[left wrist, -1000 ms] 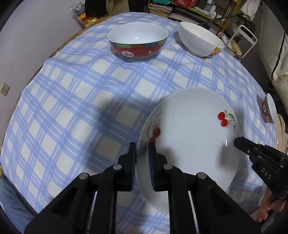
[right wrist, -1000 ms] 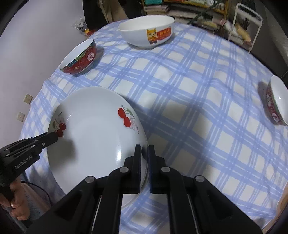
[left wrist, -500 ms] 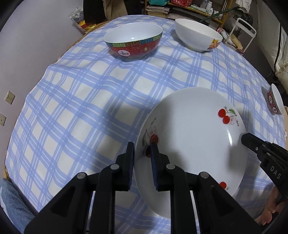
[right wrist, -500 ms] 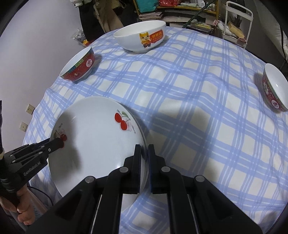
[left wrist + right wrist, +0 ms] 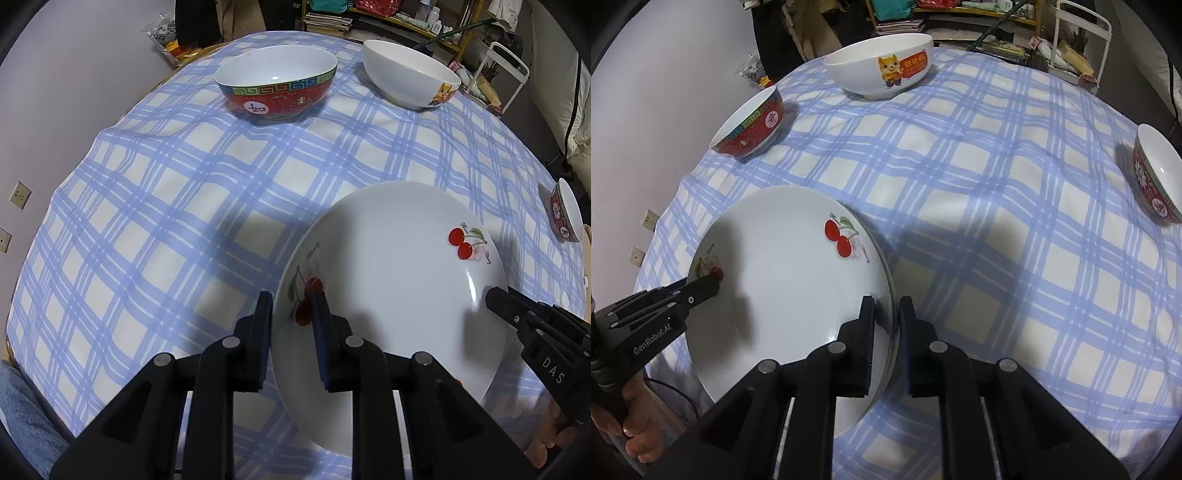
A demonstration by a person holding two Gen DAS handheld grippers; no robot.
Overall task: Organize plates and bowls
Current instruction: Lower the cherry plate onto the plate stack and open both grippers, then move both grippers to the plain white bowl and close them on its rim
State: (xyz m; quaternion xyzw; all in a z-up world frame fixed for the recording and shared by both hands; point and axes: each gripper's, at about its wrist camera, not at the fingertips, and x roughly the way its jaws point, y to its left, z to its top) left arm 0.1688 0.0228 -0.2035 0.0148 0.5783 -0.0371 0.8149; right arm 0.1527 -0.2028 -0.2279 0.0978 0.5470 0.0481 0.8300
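While the cherry plate (image 5: 388,280) is seen lying on the checked tablecloth (image 5: 155,206), its opposite rims are straddled by the opening left gripper (image 5: 290,306) and right gripper (image 5: 886,314), pads apart.

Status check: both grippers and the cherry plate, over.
Left gripper and right gripper both opening, each straddling an opposite rim of the cherry plate. Plate down on the checked tablecloth. Bowls stand clear.

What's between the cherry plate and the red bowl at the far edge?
Only bare checked tablecloth between the cherry plate and red bowl, per the left wrist view.
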